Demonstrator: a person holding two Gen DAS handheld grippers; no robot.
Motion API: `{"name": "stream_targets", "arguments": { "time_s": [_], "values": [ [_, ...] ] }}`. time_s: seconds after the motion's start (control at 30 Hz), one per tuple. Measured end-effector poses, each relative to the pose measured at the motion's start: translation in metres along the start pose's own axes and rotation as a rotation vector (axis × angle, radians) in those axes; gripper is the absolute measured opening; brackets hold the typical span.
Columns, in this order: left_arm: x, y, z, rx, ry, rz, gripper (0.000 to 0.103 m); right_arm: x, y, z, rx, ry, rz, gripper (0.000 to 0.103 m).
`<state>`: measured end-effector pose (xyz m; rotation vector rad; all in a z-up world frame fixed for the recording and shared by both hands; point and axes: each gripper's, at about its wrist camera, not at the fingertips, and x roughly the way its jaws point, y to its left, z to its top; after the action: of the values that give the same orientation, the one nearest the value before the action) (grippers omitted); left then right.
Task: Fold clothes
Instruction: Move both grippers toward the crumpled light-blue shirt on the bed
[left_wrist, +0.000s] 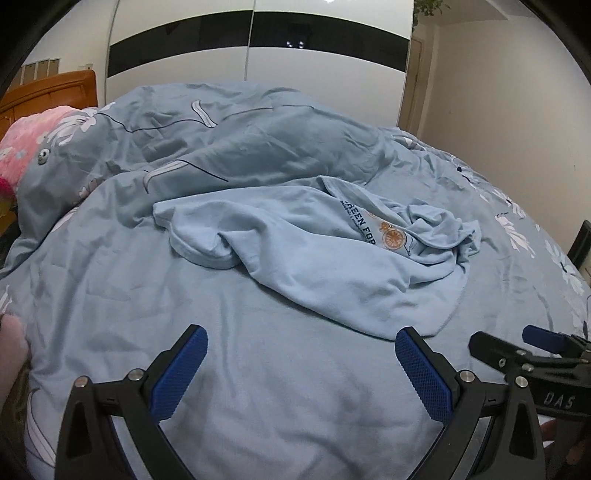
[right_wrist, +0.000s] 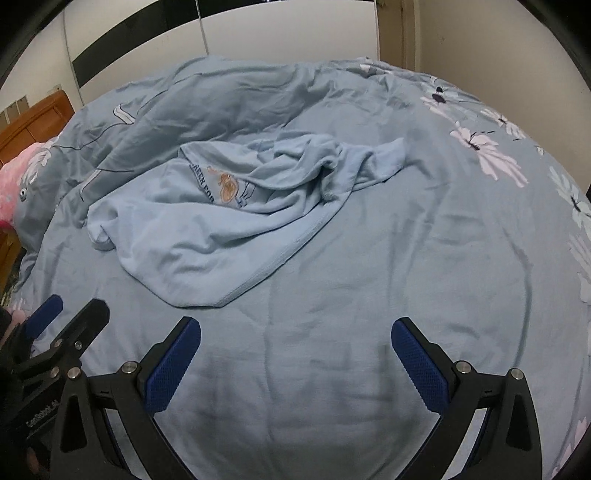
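Note:
A light blue T-shirt (left_wrist: 295, 236) with dark lettering and an orange print lies crumpled on the blue bed cover; it also shows in the right wrist view (right_wrist: 229, 221). My left gripper (left_wrist: 301, 347) is open and empty, just short of the shirt's near hem. My right gripper (right_wrist: 295, 338) is open and empty, to the right of the shirt's near corner. The right gripper also shows at the left wrist view's right edge (left_wrist: 517, 347). The left gripper shows at the right wrist view's left edge (right_wrist: 70, 314).
A bunched blue floral duvet (left_wrist: 221, 147) lies behind the shirt. A pink plush toy (left_wrist: 29, 140) and an orange wooden headboard (left_wrist: 48, 92) are at the far left. A white and black wardrobe (left_wrist: 258, 48) stands behind the bed.

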<state>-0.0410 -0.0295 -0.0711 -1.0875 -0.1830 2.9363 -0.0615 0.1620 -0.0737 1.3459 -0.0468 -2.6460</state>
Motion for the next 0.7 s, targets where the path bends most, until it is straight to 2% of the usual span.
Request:
{"name": "stream_targets", "arguments": {
  "time_s": [0.37, 0.7],
  "values": [
    [0.008, 0.005, -0.001, 0.012, 0.026, 0.041, 0.103, 0.008, 0.009, 0.001, -0.016, 0.013, 0.0, 0.103],
    [0.012, 0.008, 0.0, -0.004, 0.05, 0.041, 0.103, 0.012, 0.011, -0.003, -0.044, 0.033, 0.008, 0.103]
  ]
}}
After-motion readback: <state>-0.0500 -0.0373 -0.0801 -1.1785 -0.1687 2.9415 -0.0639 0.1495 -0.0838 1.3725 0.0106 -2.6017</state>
